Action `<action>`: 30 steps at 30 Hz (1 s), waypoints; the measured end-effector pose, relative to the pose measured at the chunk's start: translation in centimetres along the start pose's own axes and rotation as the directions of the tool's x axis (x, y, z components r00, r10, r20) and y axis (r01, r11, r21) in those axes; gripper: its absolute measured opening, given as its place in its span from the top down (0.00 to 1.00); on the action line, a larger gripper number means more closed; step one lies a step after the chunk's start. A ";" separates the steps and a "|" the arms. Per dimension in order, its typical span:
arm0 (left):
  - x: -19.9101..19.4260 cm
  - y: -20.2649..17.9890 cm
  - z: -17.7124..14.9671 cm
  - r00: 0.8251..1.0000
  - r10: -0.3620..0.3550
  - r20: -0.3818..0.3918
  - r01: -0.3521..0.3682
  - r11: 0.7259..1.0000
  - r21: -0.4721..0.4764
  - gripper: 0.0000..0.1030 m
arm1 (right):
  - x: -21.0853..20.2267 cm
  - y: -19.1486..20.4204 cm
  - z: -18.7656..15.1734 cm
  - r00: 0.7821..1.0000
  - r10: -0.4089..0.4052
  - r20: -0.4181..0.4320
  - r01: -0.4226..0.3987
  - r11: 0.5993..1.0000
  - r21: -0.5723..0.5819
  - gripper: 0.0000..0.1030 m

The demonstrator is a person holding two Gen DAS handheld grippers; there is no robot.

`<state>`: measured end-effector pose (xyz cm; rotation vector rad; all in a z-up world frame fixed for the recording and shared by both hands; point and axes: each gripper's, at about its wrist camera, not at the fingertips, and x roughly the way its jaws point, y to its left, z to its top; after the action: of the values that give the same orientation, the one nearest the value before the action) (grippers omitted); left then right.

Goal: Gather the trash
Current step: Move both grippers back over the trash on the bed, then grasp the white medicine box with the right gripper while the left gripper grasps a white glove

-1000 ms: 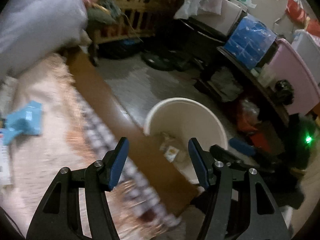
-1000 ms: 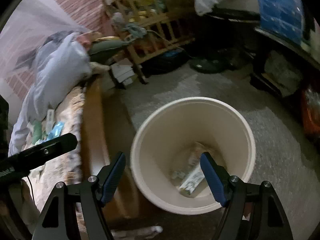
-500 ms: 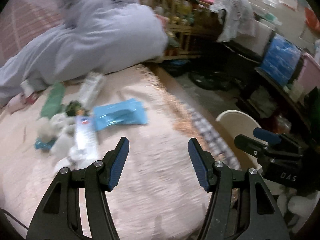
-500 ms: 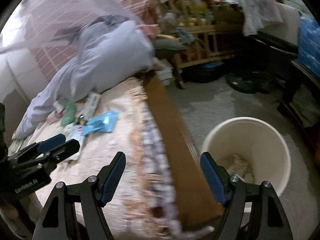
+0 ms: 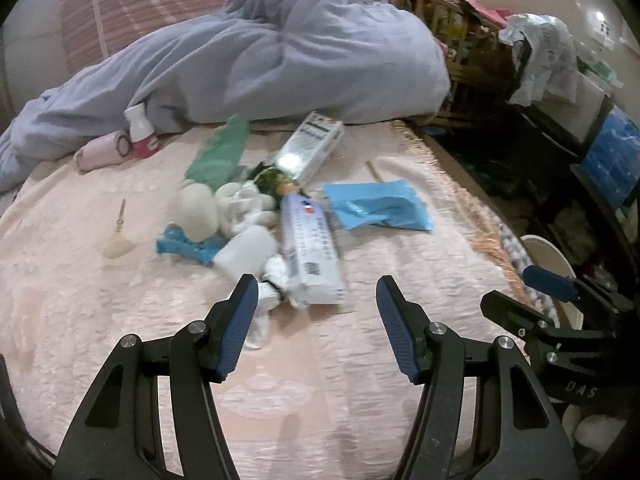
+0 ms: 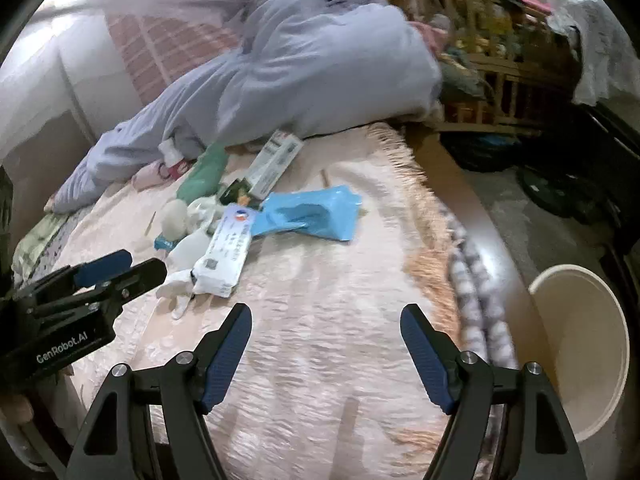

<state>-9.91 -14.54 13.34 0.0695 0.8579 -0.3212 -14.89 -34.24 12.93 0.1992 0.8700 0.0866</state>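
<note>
Trash pile on pink bedspread

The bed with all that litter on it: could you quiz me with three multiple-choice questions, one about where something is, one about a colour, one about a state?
1. Where is the cream bucket?
A. On the bed
B. On the floor beside the bed
C. On the wooden rack

2. What colour is the flat plastic wrapper lying to the right of the litter pile?
A. Light blue
B. Red
C. Yellow

3. What is the left tool holding?
A. The white printed box
B. A green pouch
C. Nothing, it is open

Answers:
1. B, it stands down past the bed's fringed edge.
2. A, it is plainly light blue in both views.
3. C, only bedspread shows between its fingers.
</note>
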 end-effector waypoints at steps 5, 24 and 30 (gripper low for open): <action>0.7 2.4 -0.5 1.000 0.007 -0.015 -0.007 0.999 -0.039 0.42 | 1.5 1.6 0.0 1.000 0.017 -0.026 -0.017 0.999 -0.030 0.28; 2.8 11.1 -3.2 0.995 -0.037 -0.091 0.021 0.985 -0.170 0.42 | 9.2 6.0 3.2 0.979 0.161 -0.127 -0.167 0.985 -0.034 0.28; 3.9 10.7 -3.1 0.990 -0.096 -0.106 0.078 0.984 -0.162 0.42 | 15.5 7.4 5.6 0.961 0.184 -0.205 -0.181 0.983 0.033 0.28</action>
<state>-6.54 -4.74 7.66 -0.0980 0.9989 -0.3329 -0.58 -25.35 6.40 0.2871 1.0591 0.2782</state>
